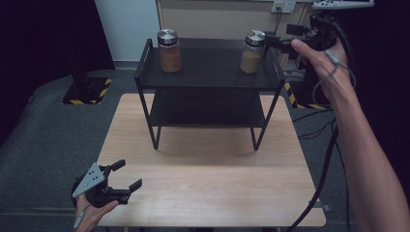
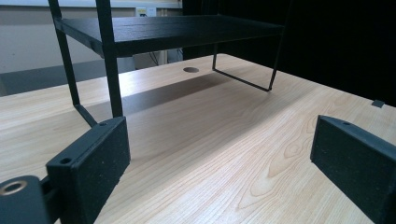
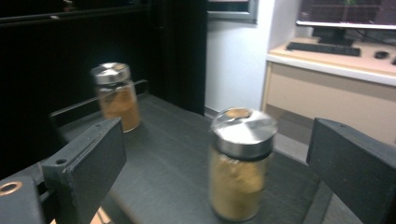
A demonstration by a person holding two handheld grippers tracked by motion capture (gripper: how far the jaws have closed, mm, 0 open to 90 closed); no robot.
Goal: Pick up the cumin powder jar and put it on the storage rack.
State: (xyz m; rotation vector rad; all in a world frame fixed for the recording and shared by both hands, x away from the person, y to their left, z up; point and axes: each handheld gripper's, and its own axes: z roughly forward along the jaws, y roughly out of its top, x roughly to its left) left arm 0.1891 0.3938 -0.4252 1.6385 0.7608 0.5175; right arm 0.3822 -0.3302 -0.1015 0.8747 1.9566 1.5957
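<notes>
Right gripper (image 3: pixel 217 158), jaws wide, faces the near spice jar (image 3: pixel 239 163) on the shelf rack (image 1: pixel 208 79); left gripper (image 1: pixel 126 175) is wide over the bench (image 1: pixel 208 188).

Two jars, left (image 1: pixel 169 50) and right (image 1: pixel 253 51), on one black shelf rack (image 1: pixel 209 79), one wooden table (image 1: pixel 208 188), two grippers, left (image 1: pixel 123 176) and right (image 1: pixel 278 42).
</notes>
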